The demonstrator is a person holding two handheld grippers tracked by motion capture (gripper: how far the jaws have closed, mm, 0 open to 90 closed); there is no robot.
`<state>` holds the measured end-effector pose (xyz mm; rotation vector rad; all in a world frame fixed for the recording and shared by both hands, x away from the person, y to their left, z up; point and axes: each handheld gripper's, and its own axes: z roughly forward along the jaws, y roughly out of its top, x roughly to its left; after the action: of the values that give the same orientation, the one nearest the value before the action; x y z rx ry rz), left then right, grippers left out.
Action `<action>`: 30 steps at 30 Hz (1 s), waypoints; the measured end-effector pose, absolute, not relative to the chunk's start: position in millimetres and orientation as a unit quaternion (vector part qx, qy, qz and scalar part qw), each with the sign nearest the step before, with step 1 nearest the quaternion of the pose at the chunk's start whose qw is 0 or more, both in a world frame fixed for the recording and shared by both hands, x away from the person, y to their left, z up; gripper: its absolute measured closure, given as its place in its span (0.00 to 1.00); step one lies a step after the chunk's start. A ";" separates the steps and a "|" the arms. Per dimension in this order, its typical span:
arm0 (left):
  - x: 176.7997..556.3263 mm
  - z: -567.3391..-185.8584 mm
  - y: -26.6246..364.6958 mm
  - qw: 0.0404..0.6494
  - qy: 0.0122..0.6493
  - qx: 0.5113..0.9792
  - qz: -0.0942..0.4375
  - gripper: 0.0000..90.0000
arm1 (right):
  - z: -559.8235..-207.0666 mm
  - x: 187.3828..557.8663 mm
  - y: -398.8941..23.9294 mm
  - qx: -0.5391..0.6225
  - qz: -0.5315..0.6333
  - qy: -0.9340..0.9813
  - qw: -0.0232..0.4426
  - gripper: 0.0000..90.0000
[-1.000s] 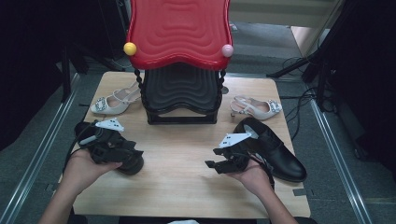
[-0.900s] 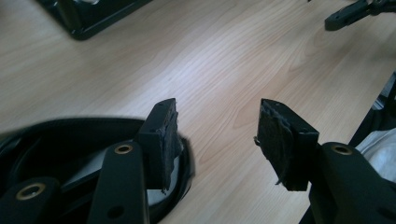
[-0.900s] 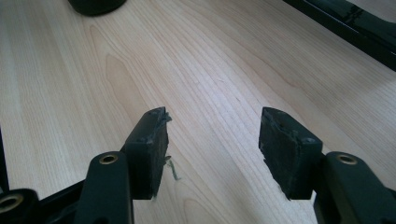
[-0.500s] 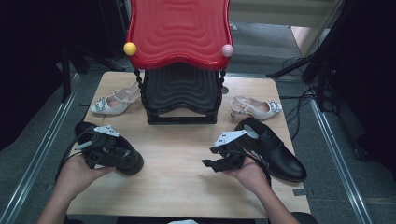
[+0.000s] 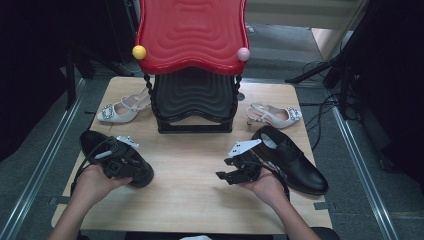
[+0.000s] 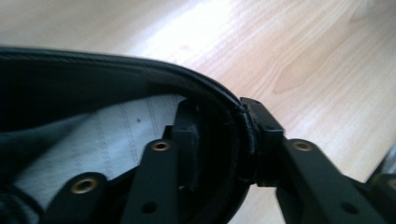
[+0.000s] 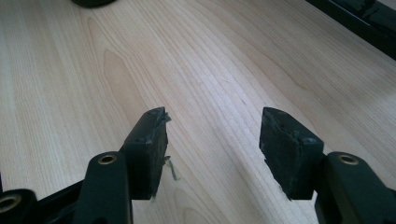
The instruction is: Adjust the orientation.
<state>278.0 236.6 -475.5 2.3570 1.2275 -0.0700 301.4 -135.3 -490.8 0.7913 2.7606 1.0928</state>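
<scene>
**Left jaws closing on the rim of the black shoe**

Nearest me, at the left of the table (image 5: 200,200), my left gripper (image 5: 117,161) sits down on the black shoe (image 5: 100,150) that lies by the table's left edge. In the left gripper view one jaw is inside the shoe (image 6: 93,79), against the pale lining, and the other is outside, with the dark rolled rim pinched between the pads (image 6: 261,140). The jaws have just been closing, and the rim is between them; they look pressed on it from both sides.

Right of centre, my right gripper (image 5: 235,172) rests low over bare wood, its jaws standing wide apart with nothing between them. In the right gripper view the pads (image 7: 289,149) are worn and frayed at the edges, and plain board shows in the gap.

Just beside that hand, along the right edge, lies the second black shoe (image 5: 295,162), toe towards the near right corner, untouched.

Farther back, a white heeled shoe (image 5: 120,110) with a buckle lies near the far left corner, and its mate (image 5: 272,115) lies near the far right. Between them, at the middle of the far edge, stands a shoe rack (image 5: 192,95) with a black lower shelf and a red wavy top shelf.
</scene>
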 end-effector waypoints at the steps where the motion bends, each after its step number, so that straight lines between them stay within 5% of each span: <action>1: 278.1 -477.4 233.4 0.232 0.446 0.864 -0.022 0.83 | -490.9 301.6 -135.3 0.256 0.356 0.898 0.034 0.47; 13: 274.7 -465.6 233.3 0.232 0.444 0.865 0.008 0.88 | -489.9 302.2 -136.5 0.260 0.361 0.895 0.034 0.48; 30: 274.9 -408.4 252.0 0.333 0.491 0.805 -0.008 0.88 | -489.3 305.9 -139.3 0.273 0.369 0.888 0.025 0.47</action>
<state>274.9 252.0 -408.4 2.1013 1.2833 -0.0207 305.9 -139.3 -489.3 0.8451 2.7463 1.1403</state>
